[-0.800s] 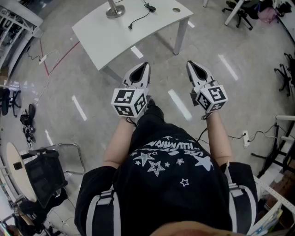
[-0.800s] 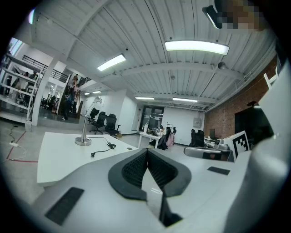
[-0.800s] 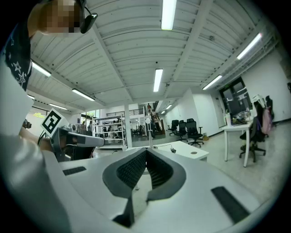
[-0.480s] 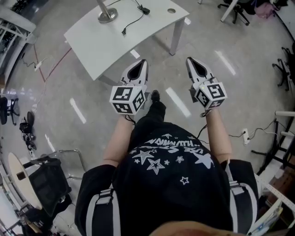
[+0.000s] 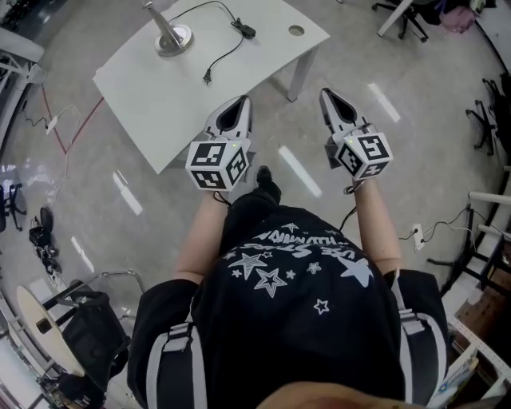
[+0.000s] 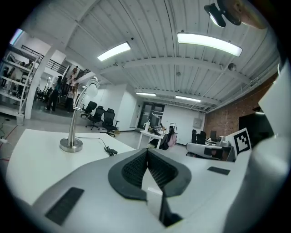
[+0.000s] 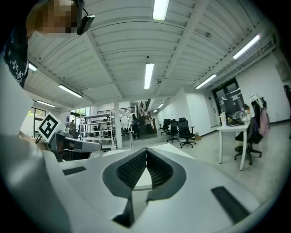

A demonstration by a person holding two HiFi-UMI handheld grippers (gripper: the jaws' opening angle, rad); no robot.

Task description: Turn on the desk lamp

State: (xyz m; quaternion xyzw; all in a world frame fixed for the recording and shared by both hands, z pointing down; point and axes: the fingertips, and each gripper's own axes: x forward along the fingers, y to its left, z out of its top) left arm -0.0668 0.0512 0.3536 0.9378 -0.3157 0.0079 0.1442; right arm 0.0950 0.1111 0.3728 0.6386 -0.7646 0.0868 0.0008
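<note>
The desk lamp (image 5: 171, 36) stands on its round metal base at the far left of a white table (image 5: 160, 96); only the base and the foot of the stem show in the head view. Its black cable (image 5: 221, 56) runs across the tabletop to a loose plug. In the left gripper view the lamp (image 6: 72, 136) rises on a curved stem, ahead and to the left. My left gripper (image 5: 241, 101) hovers at the table's near edge, shut and empty. My right gripper (image 5: 325, 93) hangs over the floor beside the table's corner, also shut on nothing.
A round cable hole (image 5: 296, 30) sits near the table's right corner, above a table leg (image 5: 298, 73). A red cable (image 5: 49, 104) and a power strip lie on the floor at the left. Office chairs (image 5: 409, 11) stand at the back right, a black chair (image 5: 84, 335) at the lower left.
The table and lamp have slid down and nearer in the head view as the person walks toward them. Both grippers keep their pose, shut.
</note>
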